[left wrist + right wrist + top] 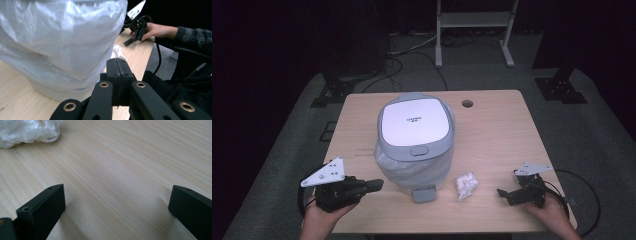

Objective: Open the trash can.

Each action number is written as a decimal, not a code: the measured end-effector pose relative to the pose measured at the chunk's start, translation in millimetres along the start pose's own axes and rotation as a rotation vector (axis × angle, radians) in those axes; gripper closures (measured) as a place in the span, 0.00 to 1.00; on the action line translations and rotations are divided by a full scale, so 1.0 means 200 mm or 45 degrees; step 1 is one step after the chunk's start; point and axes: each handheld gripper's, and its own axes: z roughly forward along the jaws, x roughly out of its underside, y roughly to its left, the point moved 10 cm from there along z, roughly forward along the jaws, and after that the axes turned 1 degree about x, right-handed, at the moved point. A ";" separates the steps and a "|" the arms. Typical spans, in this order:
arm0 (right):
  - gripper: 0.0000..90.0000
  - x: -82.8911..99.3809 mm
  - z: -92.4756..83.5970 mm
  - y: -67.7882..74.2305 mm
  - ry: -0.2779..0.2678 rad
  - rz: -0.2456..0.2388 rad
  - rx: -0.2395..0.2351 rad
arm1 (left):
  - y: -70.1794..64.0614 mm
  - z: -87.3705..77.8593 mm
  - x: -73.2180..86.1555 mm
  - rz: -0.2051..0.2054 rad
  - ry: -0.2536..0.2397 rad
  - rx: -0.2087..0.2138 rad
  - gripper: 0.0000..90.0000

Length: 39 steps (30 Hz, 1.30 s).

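High view showed the crumpled white wad (466, 185) lying on the surface (497, 135) between the bin (414, 145) and the right gripper (503, 194), whose jaws were spread; the left gripper (379, 185), pressed together, hovered beside the bin.

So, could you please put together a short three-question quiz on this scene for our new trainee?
1. True or false: the left gripper has its jaws shut with nothing between them.
2. What lies on the table between the pedal bin and the right gripper?
A. a sponge
B. a crumpled white wad
C. a cup
3. Fill in: the bin's lid is ____.

Key: 1 true; 2 B; 3 closed.
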 end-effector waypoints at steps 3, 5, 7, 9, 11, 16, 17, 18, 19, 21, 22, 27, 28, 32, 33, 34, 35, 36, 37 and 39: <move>0.00 0.00 0.00 0.00 0.000 0.000 0.000 | 0.00 0.00 -0.03 0.007 -0.012 0.005 1.00; 0.00 0.00 0.00 0.00 0.000 0.000 0.000 | -0.01 -0.01 -0.05 0.013 -0.018 0.005 1.00; 0.00 0.00 0.00 0.00 0.000 0.000 0.000 | -0.01 -0.01 -0.08 0.019 -0.028 0.006 1.00; 0.00 0.00 0.00 0.00 0.000 0.000 0.000 | -0.01 -0.01 -0.10 0.023 -0.034 0.011 1.00; 0.00 0.00 0.00 0.00 0.000 0.000 0.000 | -0.01 -0.01 -0.12 0.023 -0.040 0.009 1.00; 0.00 0.00 0.00 0.00 0.000 0.000 0.000 | -0.03 -0.01 -0.18 0.043 -0.056 0.018 1.00; 0.00 0.00 0.00 0.00 0.000 0.000 0.000 | -0.03 -0.01 -0.19 0.047 -0.060 0.020 1.00; 0.00 0.00 0.00 0.00 0.000 0.000 0.000 | -0.03 -0.01 -0.21 0.047 -0.064 0.022 1.00; 0.00 0.00 0.00 0.00 0.000 0.000 0.000 | -0.04 -0.01 -0.22 0.049 -0.067 0.023 1.00; 0.00 0.00 0.00 0.00 0.000 0.000 0.000 | -0.04 0.00 -0.24 0.057 -0.071 0.028 1.00; 0.00 0.00 0.00 0.00 0.000 0.000 0.000 | -0.05 0.00 -0.25 0.061 -0.073 0.032 1.00; 0.00 0.00 0.00 0.00 0.000 0.000 0.000 | -0.06 0.02 -0.30 0.070 -0.078 0.041 1.00; 0.00 0.00 0.00 0.00 0.000 0.000 0.000 | -0.07 0.02 -0.31 0.071 -0.080 0.043 1.00; 0.00 0.00 0.00 0.00 0.000 0.000 0.000 | -0.07 0.03 -0.34 0.074 -0.094 0.043 1.00; 0.00 0.00 0.00 0.00 0.000 0.000 0.000 | -0.07 0.04 -0.35 0.077 -0.094 0.045 1.00; 0.00 0.00 0.00 0.00 0.000 0.000 0.000 | -0.07 0.04 -0.36 0.079 -0.098 0.046 1.00; 0.00 0.00 0.00 0.00 0.000 0.000 0.000 | -0.07 0.04 -0.36 0.079 -0.098 0.046 1.00; 0.00 0.00 0.00 0.00 0.000 0.000 0.000 | -0.07 0.04 -0.37 0.080 -0.101 0.045 1.00; 0.00 0.00 0.00 0.00 0.000 0.000 0.000 | -0.07 0.05 -0.38 0.080 -0.108 0.048 1.00; 0.00 0.00 0.00 0.00 0.000 0.000 0.000 | -0.07 0.06 -0.40 0.080 -0.108 0.049 1.00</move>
